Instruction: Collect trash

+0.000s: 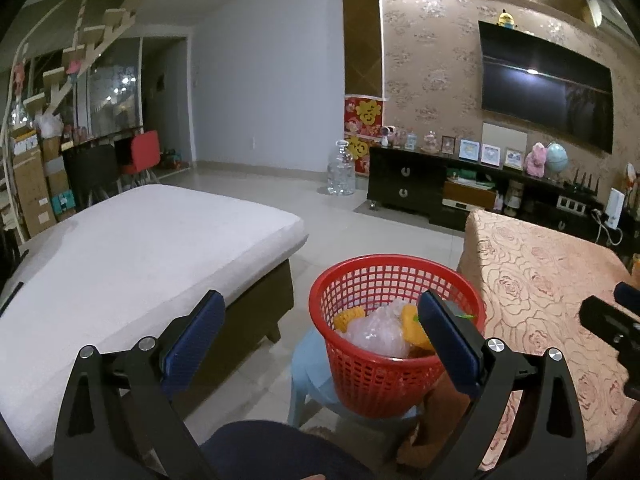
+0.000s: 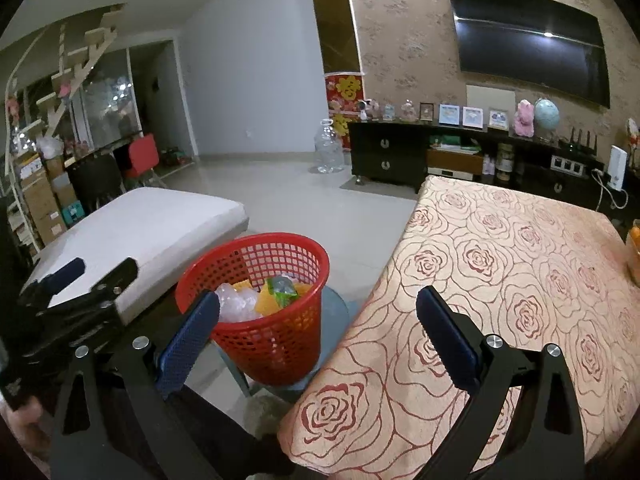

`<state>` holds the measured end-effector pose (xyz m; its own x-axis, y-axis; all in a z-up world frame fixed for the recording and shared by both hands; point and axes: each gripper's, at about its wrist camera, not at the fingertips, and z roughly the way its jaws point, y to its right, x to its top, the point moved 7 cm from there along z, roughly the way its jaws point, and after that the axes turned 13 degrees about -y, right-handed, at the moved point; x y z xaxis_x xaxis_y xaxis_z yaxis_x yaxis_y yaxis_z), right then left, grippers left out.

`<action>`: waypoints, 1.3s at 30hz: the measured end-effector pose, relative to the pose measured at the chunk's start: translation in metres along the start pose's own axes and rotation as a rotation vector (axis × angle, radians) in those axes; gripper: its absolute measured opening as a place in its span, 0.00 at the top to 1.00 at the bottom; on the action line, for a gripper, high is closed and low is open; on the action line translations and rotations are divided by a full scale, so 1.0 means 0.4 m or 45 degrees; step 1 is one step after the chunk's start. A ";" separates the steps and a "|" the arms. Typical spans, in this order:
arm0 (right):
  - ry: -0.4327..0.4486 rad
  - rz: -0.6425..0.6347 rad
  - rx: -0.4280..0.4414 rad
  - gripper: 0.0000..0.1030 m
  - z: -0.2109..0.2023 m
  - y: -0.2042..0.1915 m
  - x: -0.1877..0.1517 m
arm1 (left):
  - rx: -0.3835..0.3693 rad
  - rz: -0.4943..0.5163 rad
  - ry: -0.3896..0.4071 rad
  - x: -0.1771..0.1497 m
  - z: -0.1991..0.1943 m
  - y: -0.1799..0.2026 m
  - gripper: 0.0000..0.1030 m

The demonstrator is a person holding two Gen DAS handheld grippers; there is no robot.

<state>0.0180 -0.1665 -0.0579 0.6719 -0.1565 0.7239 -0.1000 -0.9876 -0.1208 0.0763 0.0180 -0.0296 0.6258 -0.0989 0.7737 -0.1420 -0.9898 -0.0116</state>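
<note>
Both tools, left tool (image 1: 320,328) and right tool (image 2: 318,326), stood spread wide and empty. The trash (image 2: 260,300) lay inside the red basket (image 1: 362,376); the table (image 2: 520,264) seemed bare, though its far edge was unclear, so scanning there made sense.

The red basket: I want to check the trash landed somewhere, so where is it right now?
In both wrist views the red basket stands on a pale blue stool on the floor, between the white cushioned bench and the rose-patterned table.
</note>
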 end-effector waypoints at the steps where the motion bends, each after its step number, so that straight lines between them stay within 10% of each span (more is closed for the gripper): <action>1: -0.001 0.004 -0.002 0.07 -0.002 -0.001 -0.003 | -0.002 0.000 0.000 -0.001 -0.003 0.000 0.09; 39: -0.009 0.024 0.003 0.07 -0.017 -0.003 -0.016 | -0.015 0.055 -0.039 -0.022 -0.013 0.046 0.09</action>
<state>0.0087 -0.1643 -0.0579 0.6751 -0.1747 0.7168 -0.1109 -0.9846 -0.1354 0.0643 0.0012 -0.0334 0.6421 -0.1451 0.7528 -0.1785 -0.9832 -0.0373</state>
